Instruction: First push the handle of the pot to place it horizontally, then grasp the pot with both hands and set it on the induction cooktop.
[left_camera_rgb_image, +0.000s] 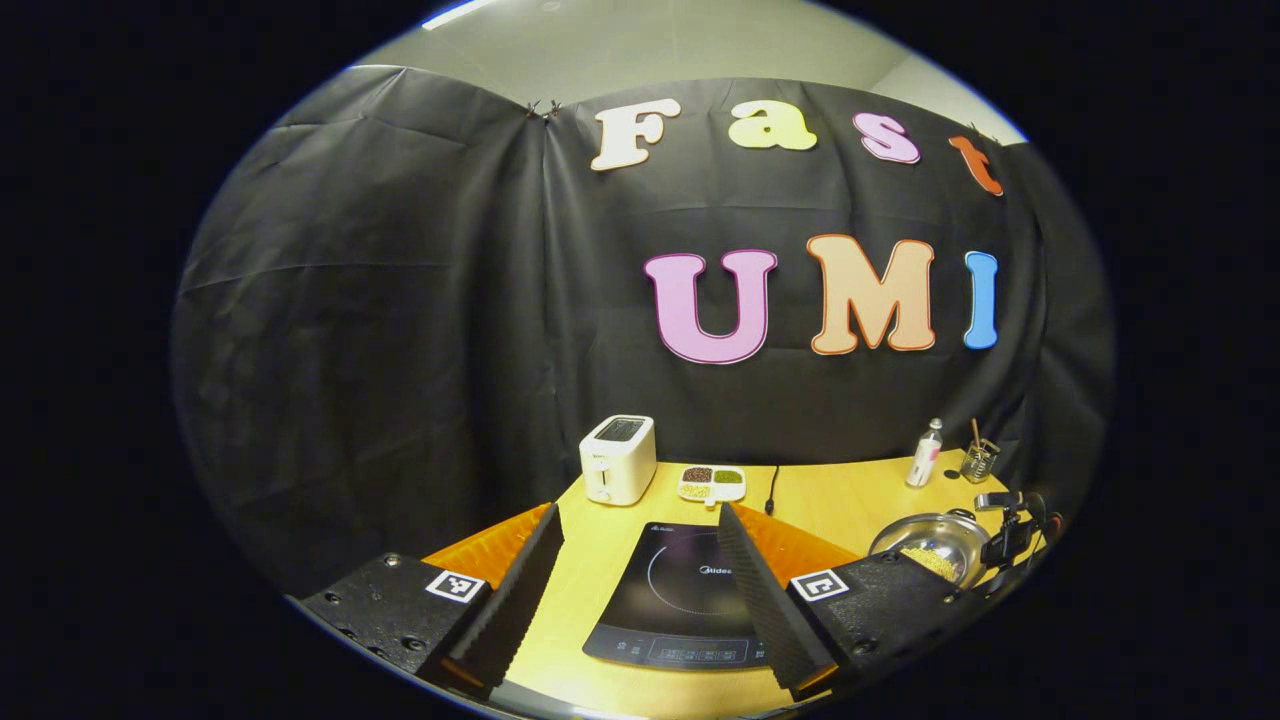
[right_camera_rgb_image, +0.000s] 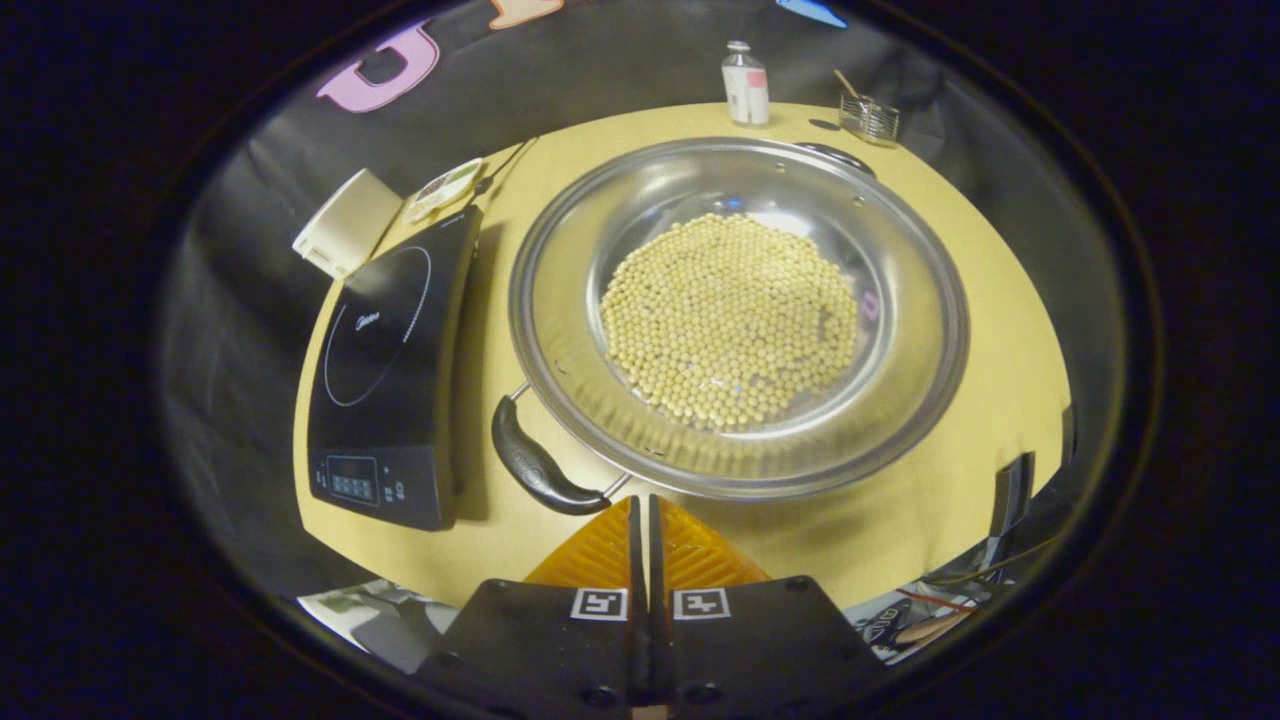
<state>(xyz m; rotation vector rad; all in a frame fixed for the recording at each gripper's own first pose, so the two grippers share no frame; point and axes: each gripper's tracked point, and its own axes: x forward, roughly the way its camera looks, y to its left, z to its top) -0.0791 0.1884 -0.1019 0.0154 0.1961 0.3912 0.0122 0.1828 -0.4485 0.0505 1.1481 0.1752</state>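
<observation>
Two views, differing coverage. Left gripper view: left gripper (left_camera_rgb_image: 640, 560) fingers spread wide, nothing between, above induction cooktop (left_camera_rgb_image: 680, 600) on table (left_camera_rgb_image: 850, 500); toaster (left_camera_rgb_image: 618, 458), divided snack dish (left_camera_rgb_image: 712, 484), bottle (left_camera_rgb_image: 925, 453) along back edge; pot (left_camera_rgb_image: 930, 545) far right, right gripper (left_camera_rgb_image: 1010, 530) hovering over it. Right gripper view: right gripper (right_camera_rgb_image: 641, 520) fingers closed together, gripping nothing, tips just beside black pot handle (right_camera_rgb_image: 535, 462). Pot steel, wide, shallow, holding layer of pale yellow beans (right_camera_rgb_image: 730, 320); resting on table right of cooktop, near it, not on it.
</observation>
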